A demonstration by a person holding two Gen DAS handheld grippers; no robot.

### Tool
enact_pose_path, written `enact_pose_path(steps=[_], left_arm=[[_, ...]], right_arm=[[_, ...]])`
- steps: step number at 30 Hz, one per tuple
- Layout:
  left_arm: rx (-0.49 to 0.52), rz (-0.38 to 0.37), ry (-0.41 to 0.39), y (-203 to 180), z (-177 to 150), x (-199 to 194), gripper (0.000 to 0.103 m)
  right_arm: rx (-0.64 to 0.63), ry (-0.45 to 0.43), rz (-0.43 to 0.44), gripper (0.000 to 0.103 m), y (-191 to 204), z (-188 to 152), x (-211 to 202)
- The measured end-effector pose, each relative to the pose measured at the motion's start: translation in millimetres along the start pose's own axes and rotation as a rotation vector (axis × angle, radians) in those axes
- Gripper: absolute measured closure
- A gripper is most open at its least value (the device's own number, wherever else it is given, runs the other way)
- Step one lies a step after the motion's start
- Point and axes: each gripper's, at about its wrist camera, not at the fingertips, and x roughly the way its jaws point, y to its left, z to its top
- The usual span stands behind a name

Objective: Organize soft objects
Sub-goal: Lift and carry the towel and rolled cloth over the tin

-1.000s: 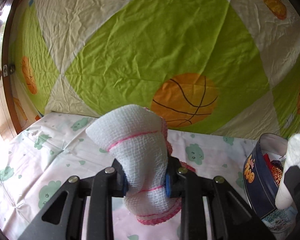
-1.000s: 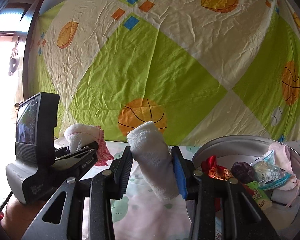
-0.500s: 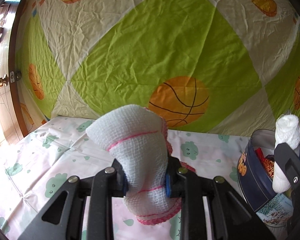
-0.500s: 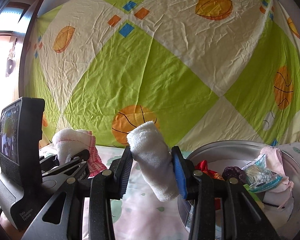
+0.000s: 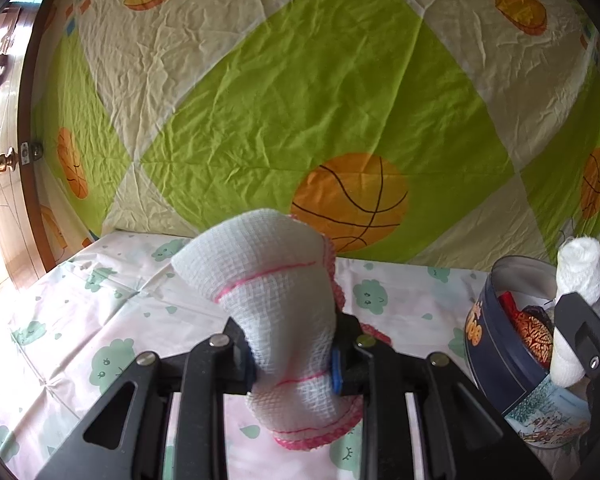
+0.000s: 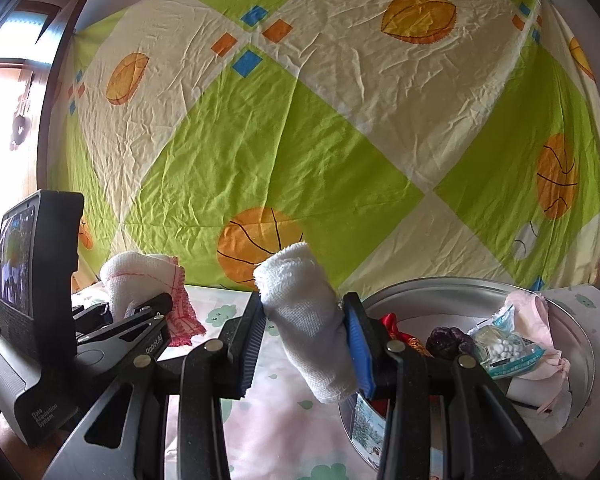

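Bare bedsheet (image 5: 80, 304) open at left, round tin (image 5: 496, 344) crowding right, hung quilt (image 5: 300, 100) walling off behind

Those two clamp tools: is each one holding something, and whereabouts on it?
Yes. The left tool pinches a pink-edged gauze cloth around its lower middle. The right tool pinches a rolled white towel at its middle.
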Motion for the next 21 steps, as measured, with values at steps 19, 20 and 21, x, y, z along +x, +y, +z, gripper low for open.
enact_pose_path(steps=[19, 20, 21], left_arm=[[0.008, -0.043, -0.015, -19, -9, -22, 0.079], [0.007, -0.045, -0.014, -20, -9, -23, 0.079], [0.008, -0.047, -0.014, -21, -10, -24, 0.079]], right_arm=[[-0.027, -0.005, -0.015, 0.061, -25, -3, -21], [-0.028, -0.007, -0.017, 0.061, -27, -2, -22], [-0.030, -0.009, -0.018, 0.061, -29, -2, -24]])
